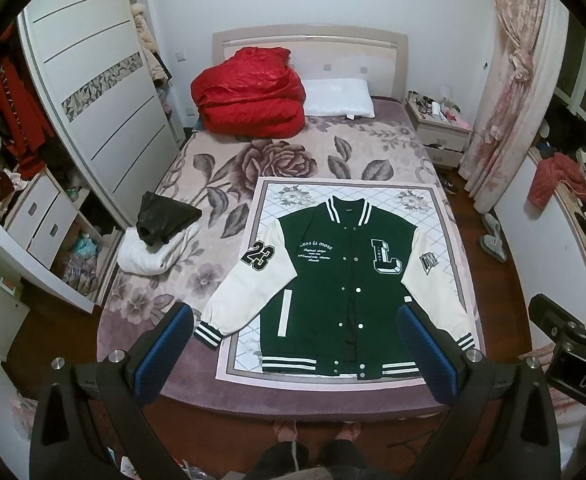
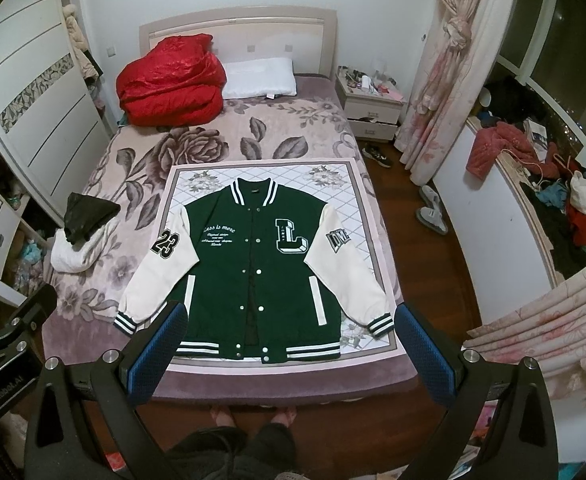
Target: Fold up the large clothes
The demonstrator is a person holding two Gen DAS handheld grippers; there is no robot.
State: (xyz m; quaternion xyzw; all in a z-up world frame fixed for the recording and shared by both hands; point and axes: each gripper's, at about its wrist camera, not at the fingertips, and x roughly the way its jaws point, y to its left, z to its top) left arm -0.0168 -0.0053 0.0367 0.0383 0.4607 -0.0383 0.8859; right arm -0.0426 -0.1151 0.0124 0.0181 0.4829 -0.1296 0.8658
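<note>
A green varsity jacket (image 1: 333, 280) with cream sleeves lies flat, front up and snapped shut, on a quilted mat (image 1: 349, 196) at the foot of the bed; it also shows in the right wrist view (image 2: 249, 264). Both sleeves spread outward. My left gripper (image 1: 297, 320) is open and empty, held high above the bed's foot edge. My right gripper (image 2: 291, 316) is open and empty, also high above the foot edge. Its body shows at the right edge of the left wrist view (image 1: 573, 340).
A red duvet (image 1: 249, 96) and white pillow (image 1: 339, 100) lie at the bed's head. Folded white and black clothes (image 1: 161, 236) sit on the bed's left side. A wardrobe (image 1: 93, 80) stands left, a nightstand (image 1: 441, 128) and curtain (image 1: 509, 92) right. My feet (image 1: 317, 430) stand on the wooden floor.
</note>
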